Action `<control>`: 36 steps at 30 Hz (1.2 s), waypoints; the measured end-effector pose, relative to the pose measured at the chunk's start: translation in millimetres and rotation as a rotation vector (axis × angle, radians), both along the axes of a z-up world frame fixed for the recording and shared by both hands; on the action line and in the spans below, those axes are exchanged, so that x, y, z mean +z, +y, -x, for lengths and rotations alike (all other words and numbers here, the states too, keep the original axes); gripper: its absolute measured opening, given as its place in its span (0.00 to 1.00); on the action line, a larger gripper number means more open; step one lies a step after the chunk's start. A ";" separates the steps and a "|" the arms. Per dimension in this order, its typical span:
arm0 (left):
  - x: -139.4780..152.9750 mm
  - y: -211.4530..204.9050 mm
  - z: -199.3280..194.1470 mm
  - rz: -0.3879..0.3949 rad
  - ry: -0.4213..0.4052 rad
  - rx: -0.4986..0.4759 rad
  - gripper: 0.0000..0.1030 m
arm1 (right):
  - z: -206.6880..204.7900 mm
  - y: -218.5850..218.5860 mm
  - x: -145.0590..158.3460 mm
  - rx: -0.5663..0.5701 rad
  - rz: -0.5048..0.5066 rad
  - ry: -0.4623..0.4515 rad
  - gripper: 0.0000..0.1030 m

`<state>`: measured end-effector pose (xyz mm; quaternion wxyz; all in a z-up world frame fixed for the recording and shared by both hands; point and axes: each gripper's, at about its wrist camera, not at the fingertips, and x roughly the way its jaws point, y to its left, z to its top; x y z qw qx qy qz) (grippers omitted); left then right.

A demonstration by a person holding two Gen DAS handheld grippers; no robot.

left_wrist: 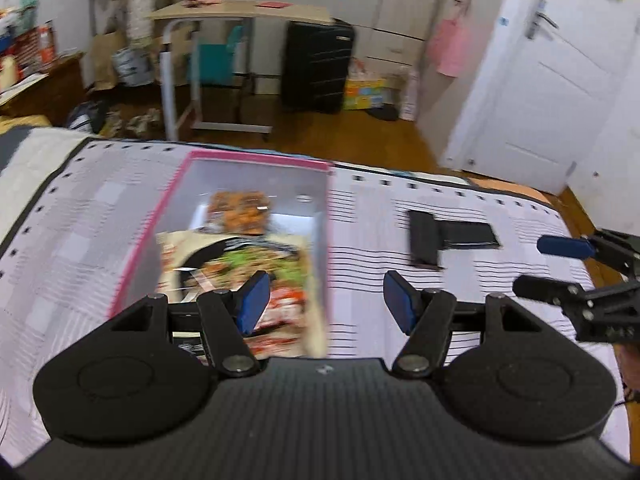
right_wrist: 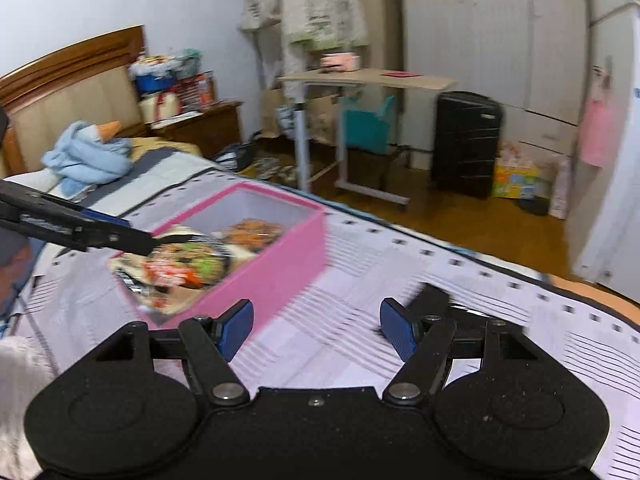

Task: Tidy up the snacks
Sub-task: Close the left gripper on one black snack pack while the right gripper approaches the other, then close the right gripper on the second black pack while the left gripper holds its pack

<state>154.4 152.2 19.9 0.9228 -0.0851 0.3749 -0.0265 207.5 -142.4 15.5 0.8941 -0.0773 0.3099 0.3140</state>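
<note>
A pink box (left_wrist: 256, 160) (right_wrist: 280, 256) lies open on the striped bed cover. Inside it sit a large snack packet with a food picture (left_wrist: 240, 264) (right_wrist: 180, 264) and a smaller orange packet (left_wrist: 240, 212) (right_wrist: 256, 230) behind it. My left gripper (left_wrist: 326, 304) is open, hovering over the box's near right edge, its left finger above the large packet; in the right wrist view its fingers (right_wrist: 132, 240) reach over the box from the left. My right gripper (right_wrist: 316, 330) is open and empty, right of the box; it also shows in the left wrist view (left_wrist: 548, 268).
A flat black object (left_wrist: 448, 238) (right_wrist: 432, 296) lies on the cover right of the box. A blue blanket (right_wrist: 88, 156) is bunched near the headboard. Beyond the bed's far edge are a rolling desk (left_wrist: 240, 16), a black suitcase (left_wrist: 316, 68) and a white door (left_wrist: 552, 80).
</note>
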 end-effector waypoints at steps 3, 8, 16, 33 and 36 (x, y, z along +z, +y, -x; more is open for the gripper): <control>-1.5 -28.5 -12.2 -0.002 0.003 -0.043 0.60 | -10.9 -28.4 -5.6 -0.023 0.005 -0.016 0.73; -14.8 -72.9 -43.0 0.016 0.015 -0.077 0.60 | -43.3 -51.1 -21.1 -0.039 0.081 -0.019 0.73; -61.0 -129.7 -103.0 -0.034 -0.003 -0.085 0.60 | -107.6 -59.8 -63.3 0.093 0.262 -0.061 0.73; -166.0 -164.7 -206.7 -0.050 0.058 -0.139 0.60 | -201.0 -42.7 -151.7 0.264 0.495 -0.006 0.73; -172.6 -173.8 -209.0 -0.121 0.057 -0.161 0.60 | -214.5 -43.6 -156.0 0.263 0.468 0.025 0.78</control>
